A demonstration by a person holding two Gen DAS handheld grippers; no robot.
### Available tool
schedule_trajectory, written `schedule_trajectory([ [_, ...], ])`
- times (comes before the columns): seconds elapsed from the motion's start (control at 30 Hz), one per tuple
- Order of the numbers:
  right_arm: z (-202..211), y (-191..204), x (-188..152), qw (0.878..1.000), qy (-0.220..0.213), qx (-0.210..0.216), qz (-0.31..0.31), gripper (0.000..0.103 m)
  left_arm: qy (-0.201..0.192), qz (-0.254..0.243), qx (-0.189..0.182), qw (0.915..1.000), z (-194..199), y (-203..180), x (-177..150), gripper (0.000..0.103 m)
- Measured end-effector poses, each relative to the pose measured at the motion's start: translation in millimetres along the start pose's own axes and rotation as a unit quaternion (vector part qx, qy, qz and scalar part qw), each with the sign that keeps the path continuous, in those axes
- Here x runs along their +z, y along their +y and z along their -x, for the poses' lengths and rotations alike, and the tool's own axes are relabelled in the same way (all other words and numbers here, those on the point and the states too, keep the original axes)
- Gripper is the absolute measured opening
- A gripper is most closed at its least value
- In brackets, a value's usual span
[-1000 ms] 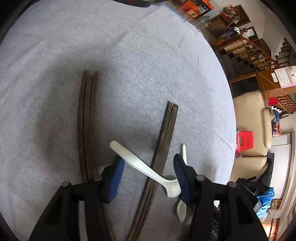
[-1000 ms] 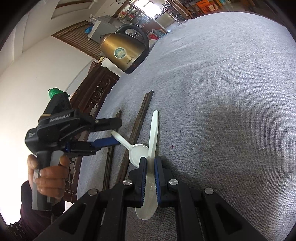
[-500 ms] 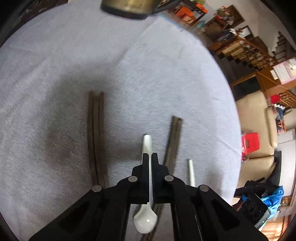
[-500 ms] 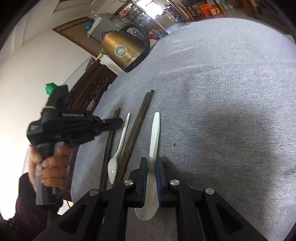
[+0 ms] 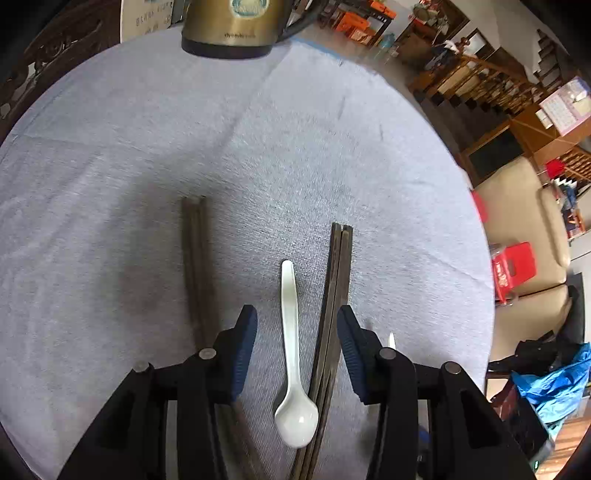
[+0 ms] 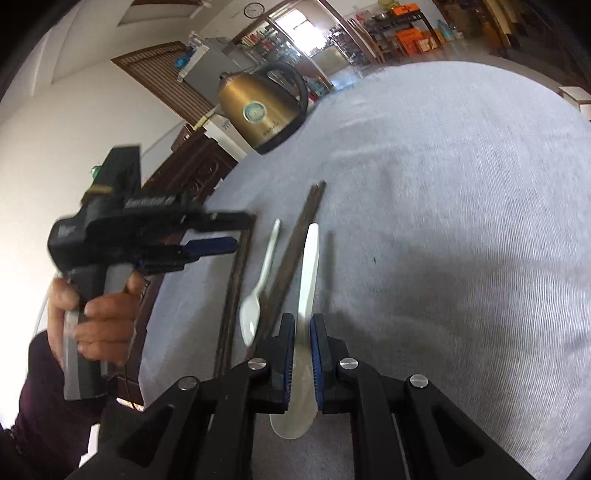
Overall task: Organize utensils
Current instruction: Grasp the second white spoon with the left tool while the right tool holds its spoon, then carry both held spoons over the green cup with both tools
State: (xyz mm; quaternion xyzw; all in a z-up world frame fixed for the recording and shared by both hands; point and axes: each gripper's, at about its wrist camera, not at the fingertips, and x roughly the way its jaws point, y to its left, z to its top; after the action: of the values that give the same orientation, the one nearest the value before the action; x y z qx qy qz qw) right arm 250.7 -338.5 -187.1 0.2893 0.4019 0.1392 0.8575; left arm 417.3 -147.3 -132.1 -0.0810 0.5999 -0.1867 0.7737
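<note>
Left wrist view is showing the left gripper (image 5: 297, 341) hanging above the grey tablecloth (image 5: 147, 155) with its blue pads spread wide and nothing between them. Directly under the gap, a white spoon (image 5: 291, 354) is lying flat, bowl toward the camera and handle pointing away, so its long axis is running parallel to the fingers. Just to its right, a dark pair of chopsticks (image 5: 334, 306) is lying almost parallel, touching or nearly touching the bowl; a second pair of chopsticks (image 5: 195, 266) is lying apart on the left, partly under the left finger. A gold kettle (image 5: 236, 26) is standing at the cloth's far edge.

In the right wrist view, the right gripper (image 6: 302, 338) is clamping a second white spoon (image 6: 308, 266) near the bowl end, pads pressed against the handle, which is pointing away just right of the nearer chopsticks. Whether this spoon is resting on the cloth or raised slightly is hard to tell. The person's left hand (image 6: 92, 314) is gripping the other tool's handle, blurred.

The laid-out spoon seems placed; the held spoon likely wants setting down parallel to the row, and the right hand is plainly the one positioned for it.
</note>
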Motion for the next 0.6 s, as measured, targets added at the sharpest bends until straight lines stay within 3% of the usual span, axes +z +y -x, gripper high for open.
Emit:
schedule_trajectory([
  [0.13,3,-3,1,1.000,0.001,-0.003,0.002,0.010,0.023,0.006,0.027,0.9994,-27,-4,7,0.043],
  [0.2,8,-6,2,1.000,0.000,-0.005,0.005,0.010,0.014,-0.018,0.048,0.9986,-32,-14,8,0.031],
  [0.27,12,-7,2,1.000,-0.002,-0.007,0.007,0.010,0.020,-0.035,0.064,0.9972,-37,-19,9,0.010],
  [0.43,25,-4,2,1.000,-0.012,-0.010,0.010,0.010,0.014,-0.057,0.067,0.9961,-33,-18,6,0.010],
  [0.6,46,21,-4,0.999,-0.038,-0.007,0.034,0.010,-0.033,-0.069,0.041,0.9963,16,-13,-4,0.010],
])
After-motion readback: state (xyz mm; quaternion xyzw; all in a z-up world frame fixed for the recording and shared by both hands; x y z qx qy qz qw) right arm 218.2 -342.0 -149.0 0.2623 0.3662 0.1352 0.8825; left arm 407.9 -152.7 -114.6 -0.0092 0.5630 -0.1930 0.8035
